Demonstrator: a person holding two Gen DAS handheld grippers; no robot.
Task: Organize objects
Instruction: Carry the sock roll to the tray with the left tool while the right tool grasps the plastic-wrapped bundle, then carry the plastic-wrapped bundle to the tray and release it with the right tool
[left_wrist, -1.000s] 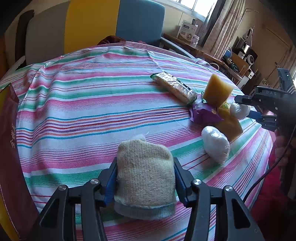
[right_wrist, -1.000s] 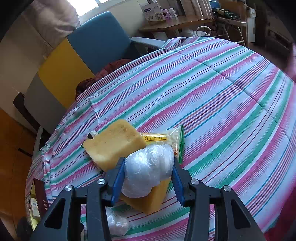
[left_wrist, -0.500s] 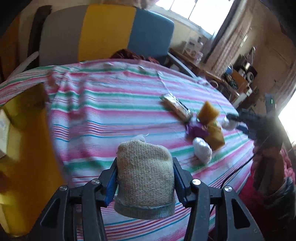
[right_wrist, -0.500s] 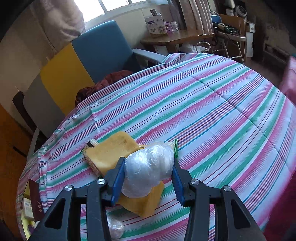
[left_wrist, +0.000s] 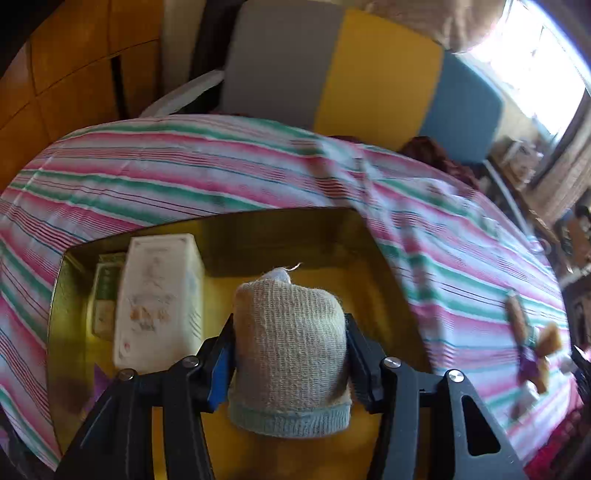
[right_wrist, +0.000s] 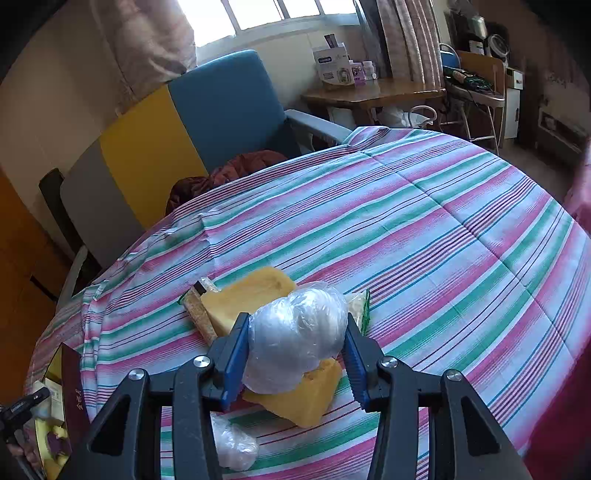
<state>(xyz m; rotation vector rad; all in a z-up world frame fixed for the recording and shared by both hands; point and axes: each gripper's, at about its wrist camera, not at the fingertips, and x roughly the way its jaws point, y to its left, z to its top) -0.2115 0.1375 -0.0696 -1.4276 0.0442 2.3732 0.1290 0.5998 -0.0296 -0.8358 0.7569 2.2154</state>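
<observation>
A round table under a striped cloth (right_wrist: 443, 229) fills both views, with a grey, yellow and blue chair (right_wrist: 207, 122) behind it. Nearest the left camera, the left gripper (left_wrist: 290, 347) is clamped on a rolled knit sock (left_wrist: 290, 339), held over an open yellow box (left_wrist: 373, 266). Only this view looks into the box, where a white carton (left_wrist: 159, 295) lies at the left (its print is blurred). The right camera shows the right gripper (right_wrist: 293, 345) closed on a plastic-wrapped white ball (right_wrist: 295, 336), above two yellow sponges (right_wrist: 247, 299) and a snack bar (right_wrist: 199, 314). A second wrapped ball (right_wrist: 232, 446) lies nearer, under the gripper. Far left in that view stands the box's dark red lid (right_wrist: 74, 387).
</observation>
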